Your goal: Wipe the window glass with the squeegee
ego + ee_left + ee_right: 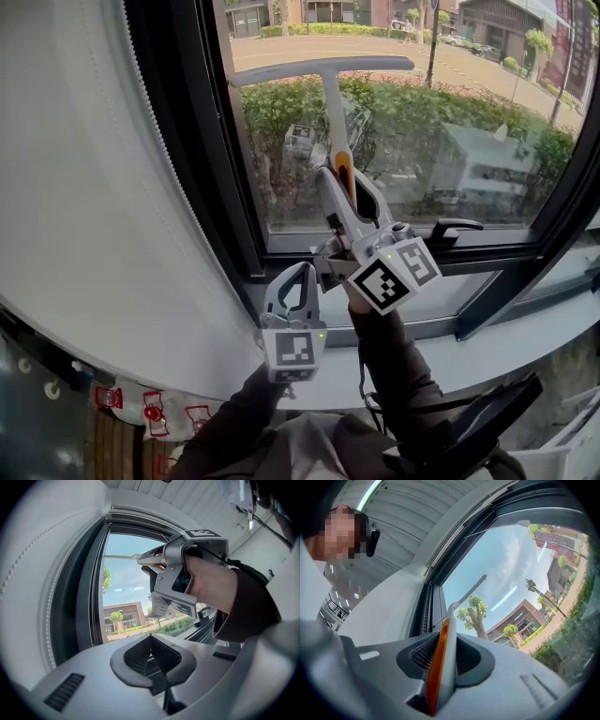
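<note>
Dark window frame [202,169] beside a white curtain [84,187] at left; pale grey sill [525,342] below, black latch handle [455,228] on the lower rail. Outside, in bright daylight: green hedge [441,112], road [309,47], buildings [497,19].

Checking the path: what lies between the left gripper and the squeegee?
The right gripper, shut on the squeegee handle, and the hand holding it; the left gripper view shows this.

head view steeply down onto the sill [544,339], both gripper views close, angled up, all sharing the window glass [469,169]
</note>
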{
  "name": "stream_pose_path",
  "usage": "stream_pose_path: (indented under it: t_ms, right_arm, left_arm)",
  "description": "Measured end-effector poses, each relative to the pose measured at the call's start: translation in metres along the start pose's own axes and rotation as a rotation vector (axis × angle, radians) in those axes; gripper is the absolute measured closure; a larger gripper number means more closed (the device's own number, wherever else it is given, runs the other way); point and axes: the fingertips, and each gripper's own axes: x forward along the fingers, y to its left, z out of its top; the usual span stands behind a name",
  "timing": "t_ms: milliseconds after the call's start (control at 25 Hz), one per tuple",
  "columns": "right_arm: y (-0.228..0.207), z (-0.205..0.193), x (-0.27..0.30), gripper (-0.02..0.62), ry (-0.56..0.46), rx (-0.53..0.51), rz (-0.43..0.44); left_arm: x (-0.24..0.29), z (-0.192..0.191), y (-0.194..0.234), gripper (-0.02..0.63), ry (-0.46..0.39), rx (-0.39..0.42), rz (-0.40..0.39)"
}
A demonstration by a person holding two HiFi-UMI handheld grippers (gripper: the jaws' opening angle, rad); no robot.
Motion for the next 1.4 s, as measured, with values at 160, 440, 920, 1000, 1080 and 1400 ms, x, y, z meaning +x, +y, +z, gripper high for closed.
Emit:
stream_pose_path:
  t_ms: [160,440,920,1000,1080,1400]
  right_arm:
    - [-0.005,-0.007,0.006,0.506,-0.002,0.011,-0.004]
    - [-0.007,-0.011,0.007,0.515,-0.001,0.018,0.002]
    - [-0.008,-0.018,0.002,0.520,0.020,0.044,0.001]
    - [-0.007,-0.021,0.000,0.520,0.022,0.051,0.004]
    - [-0.008,-0.023,-0.001,0.520,0.024,0.057,0.009]
    - [-0.006,-0.034,-0.012,0.523,0.039,0.084,-0.001]
  left_arm:
    - [-0.002,-0.005,0.005,0.603,0.009,-0.001,0.009]
    - [-0.005,-0.010,0.007,0.603,0.016,-0.003,0.014]
    - [-0.005,-0.016,0.004,0.603,0.031,-0.013,-0.004]
    - [-0.006,-0.017,0.003,0.603,0.032,-0.016,0.000]
    - [-0.005,-0.017,0.004,0.603,0.034,-0.013,0.004]
    - [-0.012,-0.022,0.001,0.604,0.049,-0.009,-0.001]
